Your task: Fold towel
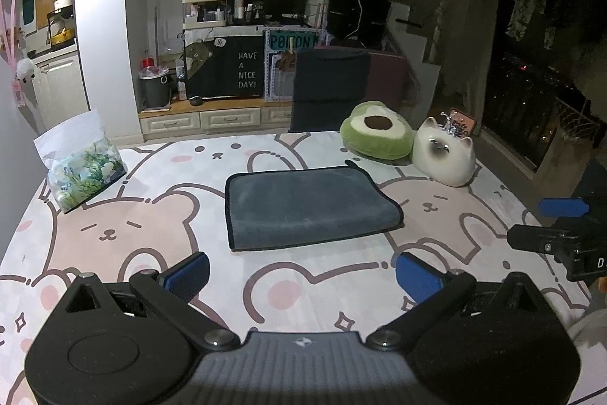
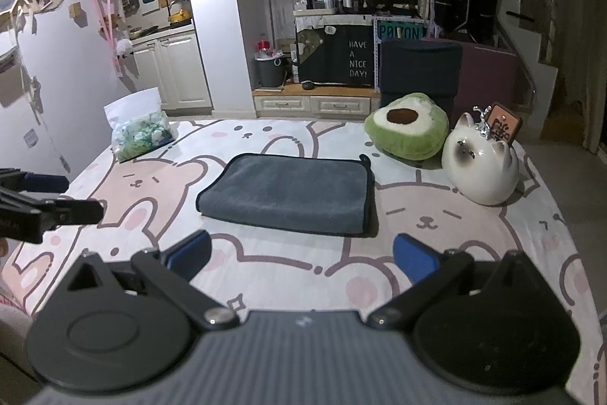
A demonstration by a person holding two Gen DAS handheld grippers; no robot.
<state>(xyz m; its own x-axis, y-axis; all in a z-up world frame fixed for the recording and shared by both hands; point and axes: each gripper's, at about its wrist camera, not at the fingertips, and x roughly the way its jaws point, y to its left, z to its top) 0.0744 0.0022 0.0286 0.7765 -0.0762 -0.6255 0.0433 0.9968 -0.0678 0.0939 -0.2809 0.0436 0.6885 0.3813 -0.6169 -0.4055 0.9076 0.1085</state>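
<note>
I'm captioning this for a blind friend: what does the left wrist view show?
A folded grey towel lies on a bear-print table, just beyond the open left gripper. An avocado cushion and white cat figure sit behind it, with a tissue pack at left.

- The folded plush grey-blue towel (image 1: 309, 205) (image 2: 286, 194) has a narrow black binding along its edges.
- The cloth table cover (image 1: 151, 234) (image 2: 436, 234) is white, printed with pale pink bears and rabbits drawn in brown outline, with rosy pink cheeks.
- The round avocado-shaped plush cushion (image 1: 375, 135) (image 2: 408, 126) is green with a cream face and a dark brown pit.
- The glossy ceramic cat figure (image 1: 444, 152) (image 2: 480, 164) is white with a dark grey-brown muzzle.
- The soft tissue pack (image 1: 85, 175) (image 2: 142, 135) bears a green, blue and white leafy print.
- The left gripper (image 1: 301, 278) (image 2: 49, 194) and the right gripper (image 2: 301, 255) (image 1: 550, 224) are black with blue finger pads.
</note>
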